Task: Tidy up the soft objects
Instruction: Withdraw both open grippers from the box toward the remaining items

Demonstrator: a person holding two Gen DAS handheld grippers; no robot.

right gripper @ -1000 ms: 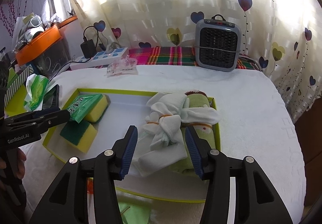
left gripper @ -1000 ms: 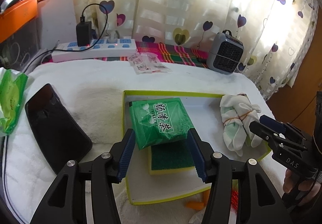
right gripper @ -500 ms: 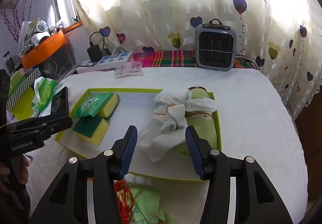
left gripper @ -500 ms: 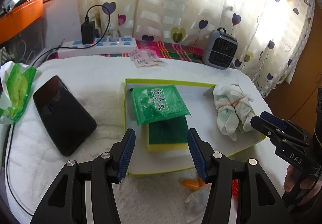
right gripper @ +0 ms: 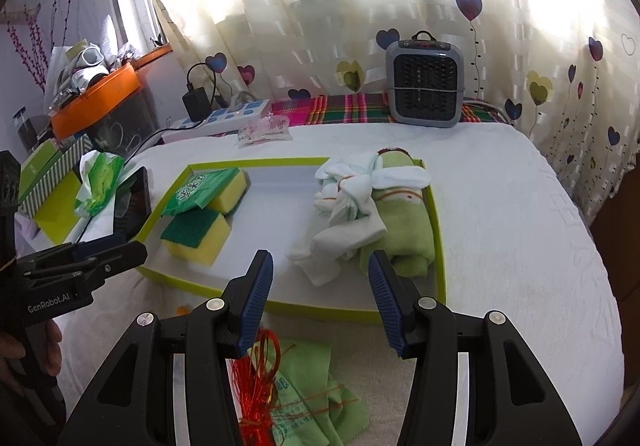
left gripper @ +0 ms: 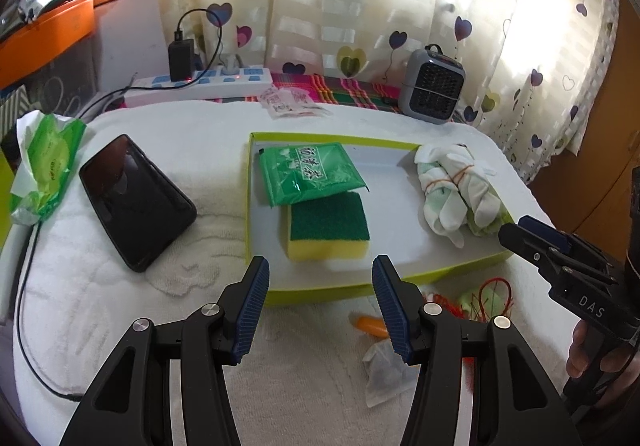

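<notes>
A white towel-covered bench carried everything, with a heart-print curtain behind it. Near the middle lay a shallow tray with a lime-green rim, the largest thing on the cloth. At its right end sat a rolled green towel with a white bundle of socks bound by rubber bands lying across it and touching it. At the tray's left end were two yellow sponges with green scouring faces: the nearer one lay flat, and the farther one was partly covered by a green packet resting on top.

Left of the tray, apart from it, lay a black phone, and beyond that an opened green tissue pack. A grey heater and a white power strip stood at the back edge.

On the cloth in front of the tray lay a crumpled green bag with a red tassel across it, and a small orange item.

The left tongs hung over the tray's near edge, jaws well apart with nothing between them. The right tongs likewise stood open and empty, just short of the socks and towel.
</notes>
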